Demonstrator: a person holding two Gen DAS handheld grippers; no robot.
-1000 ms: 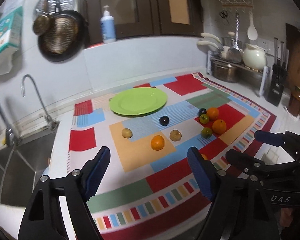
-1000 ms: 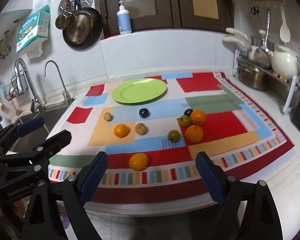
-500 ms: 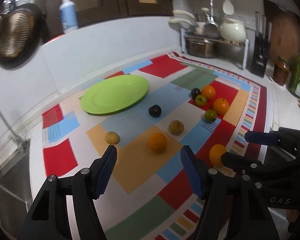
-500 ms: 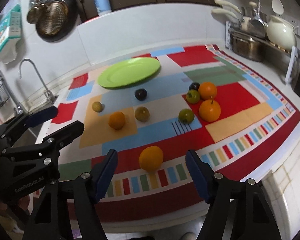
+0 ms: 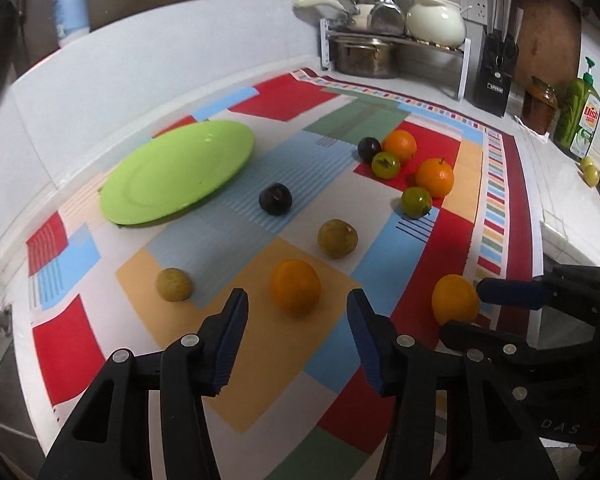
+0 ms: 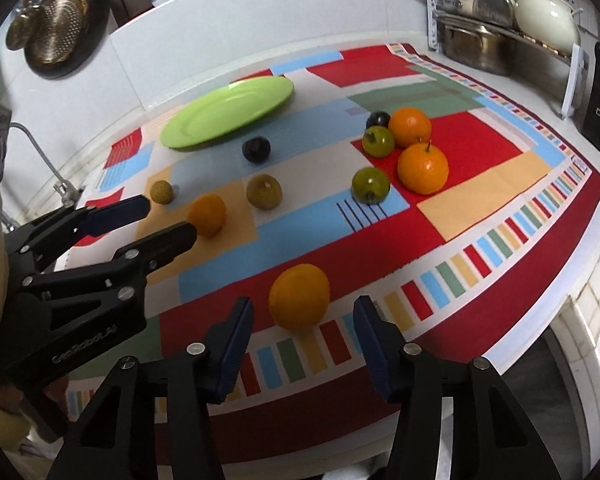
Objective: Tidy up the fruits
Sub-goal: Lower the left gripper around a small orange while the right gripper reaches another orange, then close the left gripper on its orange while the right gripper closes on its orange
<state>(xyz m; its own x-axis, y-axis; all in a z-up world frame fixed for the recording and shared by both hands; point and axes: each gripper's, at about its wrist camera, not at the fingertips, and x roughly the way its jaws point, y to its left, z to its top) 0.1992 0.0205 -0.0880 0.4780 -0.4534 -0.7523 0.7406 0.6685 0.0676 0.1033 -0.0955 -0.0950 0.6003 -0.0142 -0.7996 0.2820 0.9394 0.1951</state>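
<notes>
Left gripper (image 5: 296,320) hung released, jaws wide, lined up on an orange (image 5: 295,287) just beyond its tips — not touching. Right gripper (image 6: 302,322) likewise released, a second orange (image 6: 299,296) at the cloth's (image 6: 480,196) near edge between its tips. Green plate (image 6: 228,110) lay bare at far left; other fruit scattered between.

A home kitchen, plainly. Top right of the left wrist view: a metal rack (image 5: 396,40) carrying a steel pot (image 5: 364,58) and cream teapot (image 5: 436,22), a knife block (image 5: 496,76) beside it, green dish soap (image 5: 584,116) at the far right. Upper left of the right wrist view: pans (image 6: 56,36) hanging on the wall, a tap (image 6: 40,156) below.
</notes>
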